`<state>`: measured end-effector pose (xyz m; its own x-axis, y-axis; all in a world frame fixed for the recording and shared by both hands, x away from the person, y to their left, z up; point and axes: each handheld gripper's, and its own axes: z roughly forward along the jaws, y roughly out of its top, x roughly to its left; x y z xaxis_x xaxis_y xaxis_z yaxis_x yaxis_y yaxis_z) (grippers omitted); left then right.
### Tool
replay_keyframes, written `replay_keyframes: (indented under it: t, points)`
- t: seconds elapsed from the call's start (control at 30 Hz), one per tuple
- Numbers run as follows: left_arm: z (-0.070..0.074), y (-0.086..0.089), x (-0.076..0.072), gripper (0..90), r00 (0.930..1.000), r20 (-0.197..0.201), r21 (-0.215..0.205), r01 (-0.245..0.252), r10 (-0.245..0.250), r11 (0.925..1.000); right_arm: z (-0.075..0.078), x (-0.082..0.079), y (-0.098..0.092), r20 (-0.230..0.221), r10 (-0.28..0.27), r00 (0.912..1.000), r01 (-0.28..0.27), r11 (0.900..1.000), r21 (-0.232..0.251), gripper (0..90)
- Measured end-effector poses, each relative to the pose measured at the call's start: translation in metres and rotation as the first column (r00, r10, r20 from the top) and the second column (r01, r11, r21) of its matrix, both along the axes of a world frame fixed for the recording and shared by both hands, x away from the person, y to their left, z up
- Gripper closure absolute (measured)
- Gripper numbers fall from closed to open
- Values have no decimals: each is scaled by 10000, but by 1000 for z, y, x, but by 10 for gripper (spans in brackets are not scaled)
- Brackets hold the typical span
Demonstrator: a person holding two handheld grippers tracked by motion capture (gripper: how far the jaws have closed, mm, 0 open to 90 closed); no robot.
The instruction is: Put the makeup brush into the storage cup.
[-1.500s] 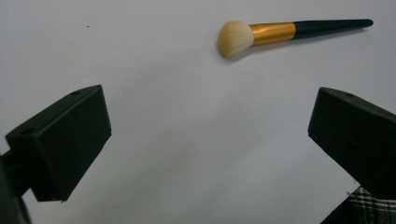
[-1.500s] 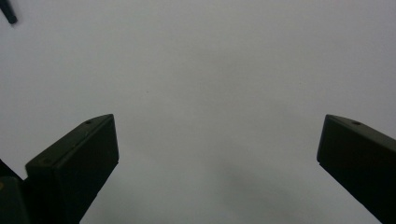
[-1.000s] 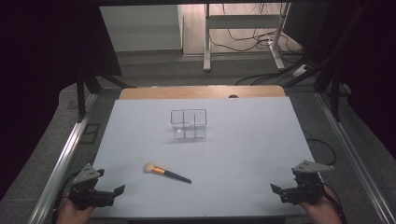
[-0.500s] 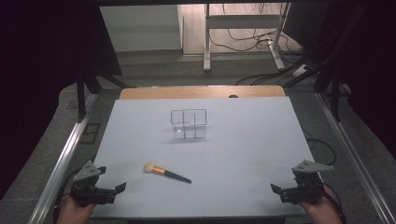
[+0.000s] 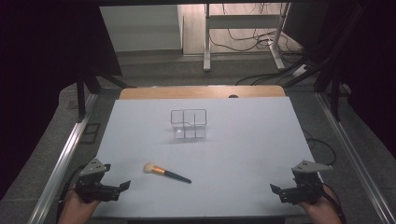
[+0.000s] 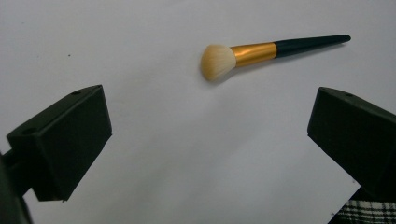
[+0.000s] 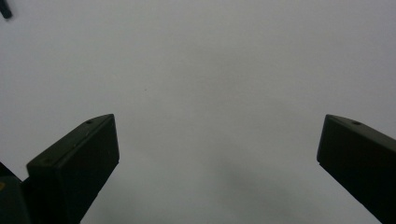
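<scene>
A makeup brush [image 5: 166, 172] with a pale bristle head, a gold ferrule and a dark handle lies flat on the white table [image 5: 243, 140], near the front left. My left gripper [image 5: 122, 188] rests at the front left corner, open, its jaws toward the brush and a short way from it. In the left gripper view the brush [image 6: 261, 50] lies ahead of the open left gripper [image 6: 210, 121], untouched. My right gripper [image 5: 276, 191] sits at the front right corner. The right gripper [image 7: 217, 140] is open over bare table, and the brush handle tip [image 7: 5, 9] shows at the top left.
A clear plastic organizer [image 5: 188, 123] with several compartments stands at the table's middle, toward the back. A wooden strip [image 5: 201, 92] runs along the far edge. Metal rails [image 5: 65, 154] flank the table on both sides. Cables lie on the floor beyond.
My left gripper has edged slightly to the right. The right gripper, the brush and the organizer have stayed put.
</scene>
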<state>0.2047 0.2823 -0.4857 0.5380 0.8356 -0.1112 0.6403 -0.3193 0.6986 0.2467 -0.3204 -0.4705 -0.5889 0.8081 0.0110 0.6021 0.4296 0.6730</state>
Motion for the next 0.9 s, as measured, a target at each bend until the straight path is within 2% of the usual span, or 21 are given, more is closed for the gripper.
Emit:
replay_keyframes:
  t: [0.5,0.9]
  points:
    - [6,-11,9,0,9984,-220,514,533,-522,9973,0,0,1,-14,-29,10000,29,10000,-59,0]
    - [15,-15,17,0,9959,-306,622,874,-856,9942,1,0,1,41,-65,10000,65,10000,-45,0]
